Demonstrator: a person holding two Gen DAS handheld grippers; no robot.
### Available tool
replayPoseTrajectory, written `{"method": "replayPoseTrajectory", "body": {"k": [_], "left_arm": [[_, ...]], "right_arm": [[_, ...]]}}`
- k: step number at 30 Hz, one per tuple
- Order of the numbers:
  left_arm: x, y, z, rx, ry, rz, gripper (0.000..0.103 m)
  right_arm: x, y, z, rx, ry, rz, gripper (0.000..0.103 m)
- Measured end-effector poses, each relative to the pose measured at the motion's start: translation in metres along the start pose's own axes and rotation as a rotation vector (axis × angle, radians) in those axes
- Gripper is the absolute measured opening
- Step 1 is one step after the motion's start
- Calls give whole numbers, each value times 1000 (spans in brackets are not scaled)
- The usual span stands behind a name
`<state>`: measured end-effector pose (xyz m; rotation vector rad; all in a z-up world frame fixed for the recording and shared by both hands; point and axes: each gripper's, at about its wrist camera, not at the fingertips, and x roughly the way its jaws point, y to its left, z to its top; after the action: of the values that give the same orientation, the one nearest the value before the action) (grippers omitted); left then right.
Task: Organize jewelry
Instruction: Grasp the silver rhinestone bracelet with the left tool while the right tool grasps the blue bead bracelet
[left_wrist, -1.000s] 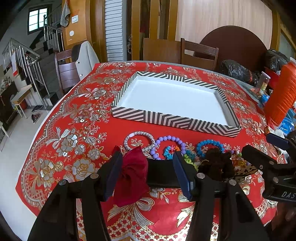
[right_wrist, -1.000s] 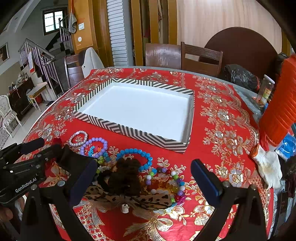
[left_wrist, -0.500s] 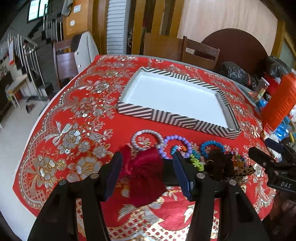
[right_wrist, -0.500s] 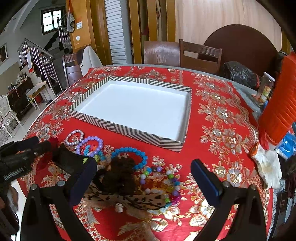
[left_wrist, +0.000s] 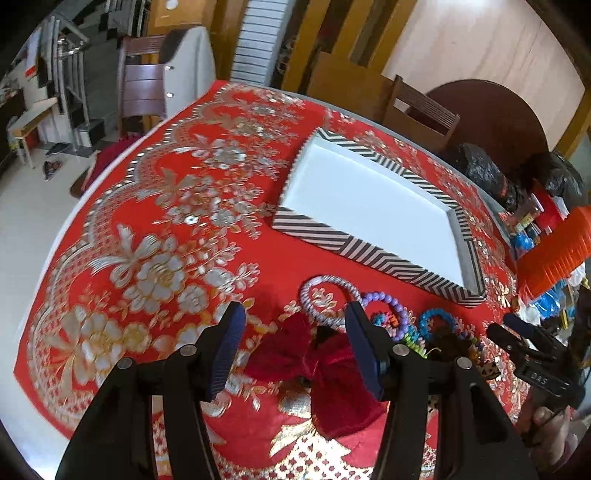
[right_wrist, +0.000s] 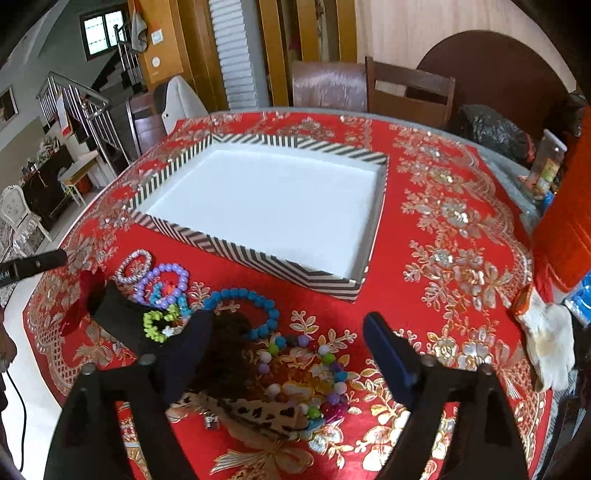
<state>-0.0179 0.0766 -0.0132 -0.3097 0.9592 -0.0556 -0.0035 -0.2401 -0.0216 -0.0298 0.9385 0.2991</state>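
Round table under red floral gold-embroidered tablecloth (right_wrist: 454, 229). Behind it: brown slatted wooden chair (right_wrist: 410, 92), pale wood-panelled wall (right_wrist: 424, 26). Left of table: metal-railed staircase (right_wrist: 77, 107), small bright window (right_wrist: 99, 33), pale tiled floor (left_wrist: 26, 206).

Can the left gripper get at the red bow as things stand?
Probably yes. The left gripper is open and the red bow lies on the cloth between its fingers, nothing over it. The silver bracelet sits just beyond.
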Motion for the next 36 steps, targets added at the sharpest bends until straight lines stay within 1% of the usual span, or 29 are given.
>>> {"method": "replayPoseTrajectory", "body": {"k": [3,4,7,9,12,14,16,19,21,22,23,24,25,26,27,29,31,36], "left_arm": [[20,-4,14,30,46,1,67],[28,-5,16,42,64,8,67],[52,-6,22,63,123,22,67],[65,-8,23,84,155,30,67],[76,-12,22,120,177,48,67],[82,-13,20,134,187,53,67],[86,-14,20,147,194,55,67],[94,-17,19,170,209,61,67],[95,-22,19,203,203,75,66],[96,-23,20,215,202,78,66],[97,-24,20,223,200,82,63],[98,-25,20,231,196,92,56],[98,-26,21,235,189,102,50],[98,-26,22,239,184,104,39],[99,-26,23,241,181,103,27],[99,-23,26,227,184,96,20],[94,-20,29,203,182,58,19],[65,-24,36,206,113,15,18]], "right_arm": [[10,-6,5,17,27,54,76],[14,-6,8,11,40,66,73],[23,-8,14,-9,65,66,69],[29,-10,18,-7,85,88,65],[41,-6,22,-27,118,113,59],[51,-1,23,-51,144,116,50],[61,3,23,-72,177,122,45],[72,11,23,-124,202,106,42],[79,17,23,-165,222,97,36],[80,21,23,-191,209,88,34],[81,22,24,-204,209,86,31],[82,23,24,-213,201,79,29],[82,24,24,-212,194,82,19],[83,23,25,-202,186,85,12],[82,22,25,-186,181,93,12],[77,17,26,-131,160,138,11],[67,15,27,-101,129,178,11],[32,11,33,-67,58,232,11]]}}
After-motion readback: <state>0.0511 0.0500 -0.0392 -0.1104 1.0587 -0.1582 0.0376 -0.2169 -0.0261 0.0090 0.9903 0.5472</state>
